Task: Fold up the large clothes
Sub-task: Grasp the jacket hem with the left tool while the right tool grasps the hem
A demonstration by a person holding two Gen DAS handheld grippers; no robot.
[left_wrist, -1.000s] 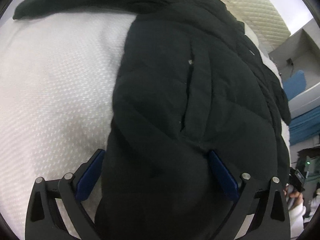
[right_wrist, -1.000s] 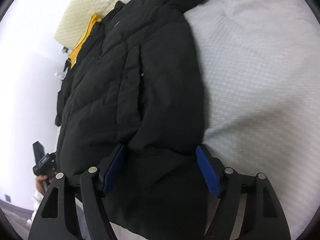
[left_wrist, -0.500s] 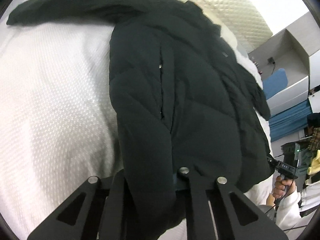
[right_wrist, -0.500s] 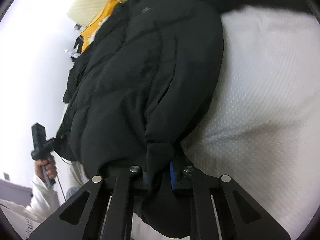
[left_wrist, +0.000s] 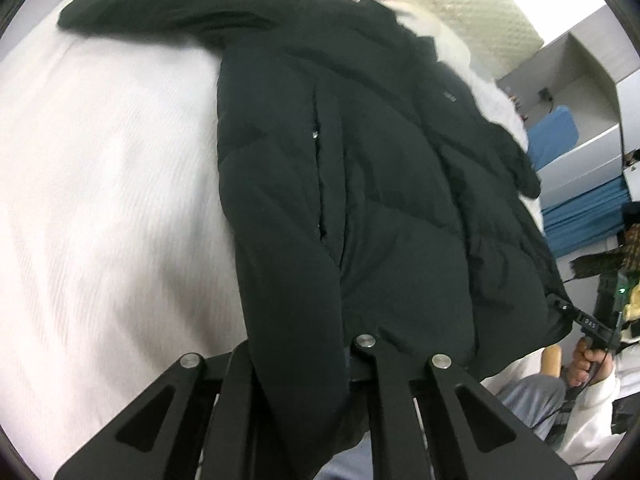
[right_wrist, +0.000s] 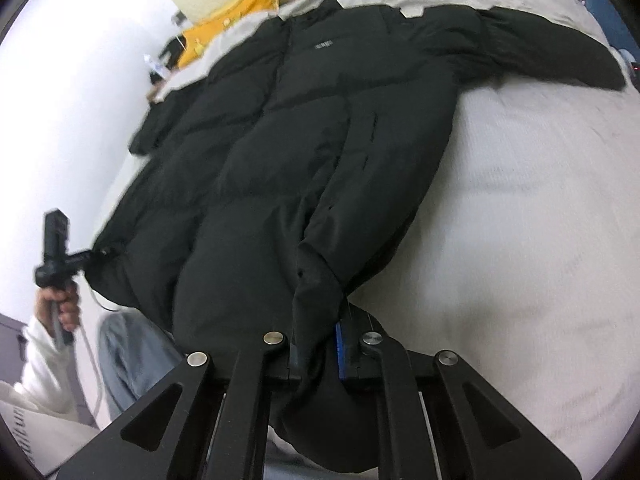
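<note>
A black puffer jacket point(left_wrist: 360, 184) lies front-up on a white bed point(left_wrist: 100, 200), sleeves spread out to both sides. My left gripper point(left_wrist: 304, 364) is shut on one bottom corner of the jacket's hem, and the fabric bunches between its jaws and hangs over them. In the right wrist view the jacket point(right_wrist: 288, 152) stretches away toward the collar, and my right gripper point(right_wrist: 320, 348) is shut on the other hem corner, a blue pad showing beside the pinched cloth. Both corners are lifted off the bed.
A cream quilted headboard point(left_wrist: 460, 4) stands beyond the jacket's collar. A yellow garment point(right_wrist: 228, 28) lies at the bed's far left corner. A person's hand point(right_wrist: 60, 300) holds the other gripper's handle beside jeans-clad legs. Grey shelving with blue items point(left_wrist: 568, 132) stands at right.
Both grippers went from open around the hem to shut on it. Both then rose and pulled back, lifting the hem corners, so more of the jacket and bed shows.
</note>
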